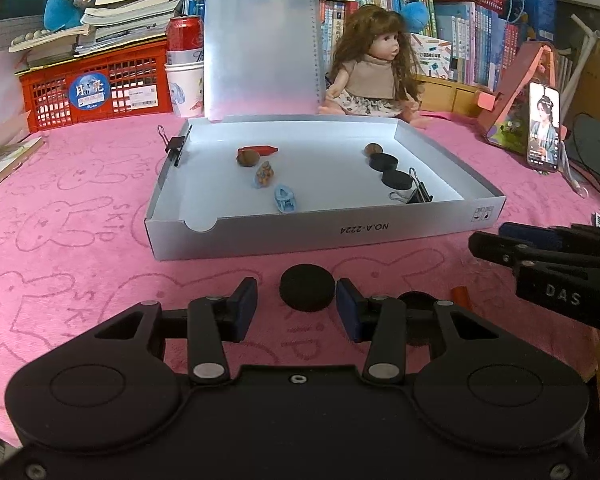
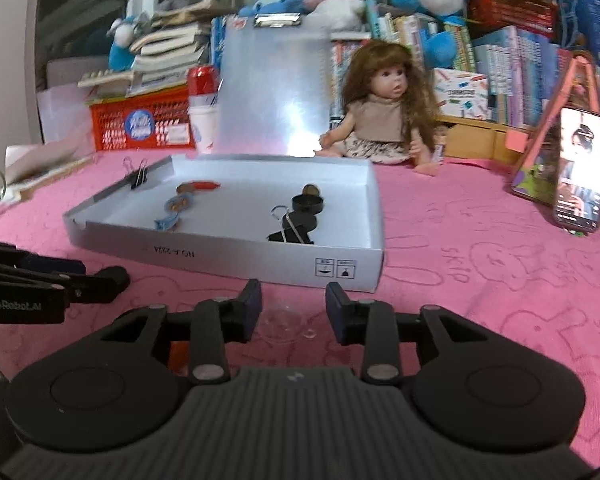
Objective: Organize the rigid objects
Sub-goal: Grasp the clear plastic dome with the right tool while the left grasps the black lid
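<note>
Two hand-held grippers hover low over the pink bunny-print cloth on the counter (image 1: 80,216), just in front of the shallow white cardboard box (image 1: 324,236). The left hand-held gripper (image 1: 296,304) stands apart with its blue pads either side of a flat black round puck (image 1: 308,292), not pressing on it. The right hand-held gripper (image 2: 293,308) is apart too, its pads clear of a small clear plastic dome (image 2: 286,326) lying on the cloth between them. Inside the box already sit two black discs (image 1: 384,161), brown nut-like lumps (image 1: 247,157), a red piece (image 1: 260,149), a small blue toy (image 1: 286,200) and a black binder clip (image 1: 416,194). By my read, this is the pick-up step: next, each pair of jaws needs to close squarely on its piece, then lift it over the box's front wall.
</note>
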The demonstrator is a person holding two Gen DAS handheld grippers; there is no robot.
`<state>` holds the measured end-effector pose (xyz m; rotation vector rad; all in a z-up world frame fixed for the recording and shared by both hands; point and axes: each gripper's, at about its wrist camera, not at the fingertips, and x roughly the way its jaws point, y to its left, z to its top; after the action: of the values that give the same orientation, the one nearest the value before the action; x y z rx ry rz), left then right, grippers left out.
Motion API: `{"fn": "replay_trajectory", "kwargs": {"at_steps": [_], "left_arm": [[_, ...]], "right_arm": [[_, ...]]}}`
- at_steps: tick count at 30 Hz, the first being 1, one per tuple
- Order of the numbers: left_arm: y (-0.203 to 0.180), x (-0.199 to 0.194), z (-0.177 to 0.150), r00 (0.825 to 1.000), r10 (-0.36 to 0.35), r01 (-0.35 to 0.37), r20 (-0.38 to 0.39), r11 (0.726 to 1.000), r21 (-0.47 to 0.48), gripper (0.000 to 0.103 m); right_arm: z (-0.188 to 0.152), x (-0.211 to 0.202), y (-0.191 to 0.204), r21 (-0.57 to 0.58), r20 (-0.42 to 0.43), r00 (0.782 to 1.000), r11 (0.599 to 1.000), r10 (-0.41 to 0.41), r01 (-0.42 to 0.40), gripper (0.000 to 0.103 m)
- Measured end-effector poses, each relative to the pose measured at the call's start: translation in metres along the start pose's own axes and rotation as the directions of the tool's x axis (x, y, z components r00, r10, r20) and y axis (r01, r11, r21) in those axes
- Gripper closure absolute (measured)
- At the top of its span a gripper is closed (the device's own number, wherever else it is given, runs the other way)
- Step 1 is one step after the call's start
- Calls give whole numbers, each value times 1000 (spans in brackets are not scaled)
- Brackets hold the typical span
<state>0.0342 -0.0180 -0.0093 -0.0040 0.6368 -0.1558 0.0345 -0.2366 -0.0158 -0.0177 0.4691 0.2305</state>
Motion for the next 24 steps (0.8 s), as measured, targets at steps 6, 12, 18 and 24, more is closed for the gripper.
{"fn": "replay_trajectory", "kwargs": {"at_steps": [6,12,18,24], "left_arm": [[-4,2,0,1000,7,-7,15,1000,2,61],[-7,4,-3,999,32,-33,31,999,1,60],[-10,6,-6,998,50,-51,44,999,7,60],[-12,7,-7,997,56,-57,49,998,16,60]], "right_arm": [[-10,-4,8,21,37,997,997,-74,73,41],[-19,-1,16,42,46,991,991,-127,125,41],[-23,0,19,58,47,989,989,-142,139,42],[-26,0,19,71,52,989,988,-138,134,46]]}}
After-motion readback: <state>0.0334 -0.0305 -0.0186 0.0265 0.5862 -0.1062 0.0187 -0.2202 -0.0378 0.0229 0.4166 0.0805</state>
